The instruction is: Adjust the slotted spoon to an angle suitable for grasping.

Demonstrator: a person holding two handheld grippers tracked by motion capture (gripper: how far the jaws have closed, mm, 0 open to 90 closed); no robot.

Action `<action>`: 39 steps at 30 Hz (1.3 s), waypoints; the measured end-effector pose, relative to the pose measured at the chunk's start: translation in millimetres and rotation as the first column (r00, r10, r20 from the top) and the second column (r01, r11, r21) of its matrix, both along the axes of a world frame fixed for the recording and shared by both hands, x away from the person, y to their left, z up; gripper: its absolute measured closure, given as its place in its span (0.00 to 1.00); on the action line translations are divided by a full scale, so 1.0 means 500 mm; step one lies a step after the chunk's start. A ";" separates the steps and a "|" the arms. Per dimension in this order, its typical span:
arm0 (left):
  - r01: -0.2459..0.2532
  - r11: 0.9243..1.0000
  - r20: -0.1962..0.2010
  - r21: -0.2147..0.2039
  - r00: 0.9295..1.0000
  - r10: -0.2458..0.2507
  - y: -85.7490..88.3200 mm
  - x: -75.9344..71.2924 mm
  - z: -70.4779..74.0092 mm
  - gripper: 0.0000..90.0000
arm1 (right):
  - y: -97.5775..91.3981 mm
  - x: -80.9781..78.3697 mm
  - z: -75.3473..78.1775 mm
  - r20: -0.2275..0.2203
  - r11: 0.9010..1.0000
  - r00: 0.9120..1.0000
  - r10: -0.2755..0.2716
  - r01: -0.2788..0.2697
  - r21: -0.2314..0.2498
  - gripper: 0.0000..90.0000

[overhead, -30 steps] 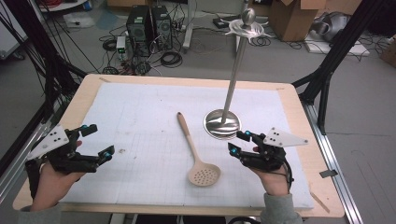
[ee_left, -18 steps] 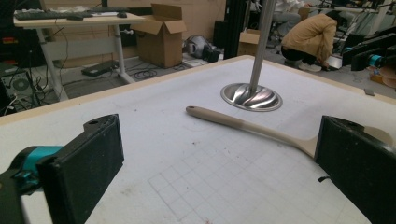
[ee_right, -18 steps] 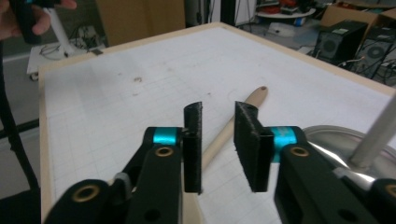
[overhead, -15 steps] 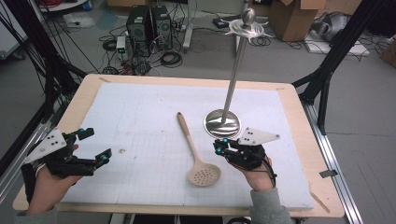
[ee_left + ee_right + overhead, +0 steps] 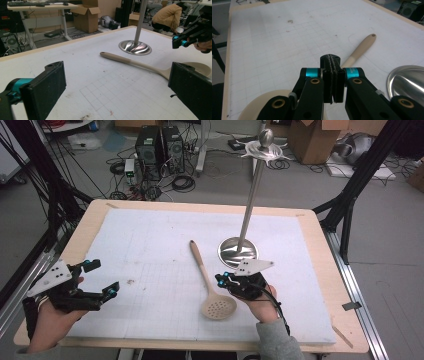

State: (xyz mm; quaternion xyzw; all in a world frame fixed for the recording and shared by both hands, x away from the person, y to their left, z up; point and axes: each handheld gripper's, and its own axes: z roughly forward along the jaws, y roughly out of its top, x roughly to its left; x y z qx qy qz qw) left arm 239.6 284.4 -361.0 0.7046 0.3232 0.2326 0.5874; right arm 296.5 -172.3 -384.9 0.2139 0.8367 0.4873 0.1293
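Near the front of the table [image 5: 310, 270], the right gripper [image 5: 220, 279], pressed together, hovered beside the spoon [image 5: 210, 282]; the left gripper [image 5: 102, 280] was spread. Closed jaws might just push the spoon away.

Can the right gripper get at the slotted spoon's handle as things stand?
Probably yes. The right gripper hovers just beside the slotted spoon, with nothing lying between them. Its jaws are shut, though, so they would have to open first. The metal stand sits behind, out of the way.
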 end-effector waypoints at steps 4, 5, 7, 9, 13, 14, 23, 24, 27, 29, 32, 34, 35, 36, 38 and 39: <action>0.000 1.000 -0.002 0.004 1.000 0.000 0.000 -0.002 -0.001 0.02 | 0.019 0.007 -0.014 0.007 0.999 1.000 0.026 -0.026 -0.019 1.00; 0.001 1.000 -0.003 0.003 1.000 -0.001 0.000 -0.002 -0.002 0.02 | 0.030 0.010 -0.021 0.010 0.999 0.999 0.037 -0.037 -0.039 1.00; 0.000 1.000 -0.005 0.007 1.000 0.000 0.001 -0.002 -0.003 0.02 | 0.040 0.013 -0.029 0.013 0.997 0.999 0.052 -0.051 -0.062 1.00; 0.000 1.000 -0.009 0.011 1.000 0.000 0.002 -0.003 -0.004 0.02 | 0.049 0.017 -0.037 0.017 0.994 0.998 0.063 -0.061 -0.085 1.00; -0.004 1.000 -0.014 0.011 1.000 0.005 0.005 -0.004 -0.007 0.02 | 0.059 0.024 -0.048 -0.001 0.992 0.998 0.061 -0.060 -0.111 1.00; -0.004 1.000 -0.014 0.011 1.000 0.005 0.005 -0.004 -0.007 0.02 | 0.059 0.024 -0.048 -0.001 0.992 0.998 0.061 -0.060 -0.111 1.00; -0.009 1.000 -0.014 0.013 1.000 0.009 0.009 -0.009 -0.008 0.02 | 0.075 0.038 -0.066 -0.027 0.988 0.996 0.085 -0.088 -0.130 1.00; -0.010 1.000 -0.015 0.011 1.000 0.011 0.009 -0.009 -0.008 0.02 | 0.075 0.038 -0.066 -0.027 0.988 0.996 0.085 -0.088 -0.130 1.00; -0.012 1.000 -0.018 0.011 1.000 0.013 0.011 -0.010 -0.009 0.02 | 0.081 0.041 -0.071 -0.030 0.986 0.995 0.093 -0.096 -0.137 1.00; -0.012 1.000 -0.020 0.013 1.000 0.012 0.011 -0.011 -0.010 0.02 | 0.084 0.043 -0.073 -0.033 0.985 0.995 0.097 -0.101 -0.140 1.00; -0.013 1.000 -0.021 0.015 1.000 0.013 0.012 -0.012 -0.011 0.02 | 0.090 0.045 -0.077 -0.036 0.983 0.994 0.100 -0.105 -0.152 1.00; -0.014 1.000 -0.021 0.015 1.000 0.014 0.013 -0.012 -0.011 0.02 | 0.094 0.046 -0.080 -0.040 0.979 0.993 0.107 -0.112 -0.167 1.00; -0.016 1.000 -0.021 0.015 1.000 0.016 0.014 -0.012 -0.012 0.02 | 0.098 0.047 -0.084 -0.045 0.977 0.993 0.110 -0.116 -0.179 1.00; -0.016 1.000 -0.021 0.015 1.000 0.016 0.014 -0.012 -0.012 0.02 | 0.098 0.047 -0.084 -0.045 0.977 0.993 0.110 -0.116 -0.179 1.00; -0.018 1.000 -0.022 0.013 1.000 0.018 0.015 -0.013 -0.012 0.02 | 0.101 0.048 -0.087 -0.051 0.975 0.992 0.113 -0.121 -0.188 1.00; -0.018 1.000 -0.023 0.014 1.000 0.018 0.016 -0.013 -0.013 0.02 | 0.102 0.049 -0.088 -0.048 0.973 0.992 0.116 -0.123 -0.194 1.00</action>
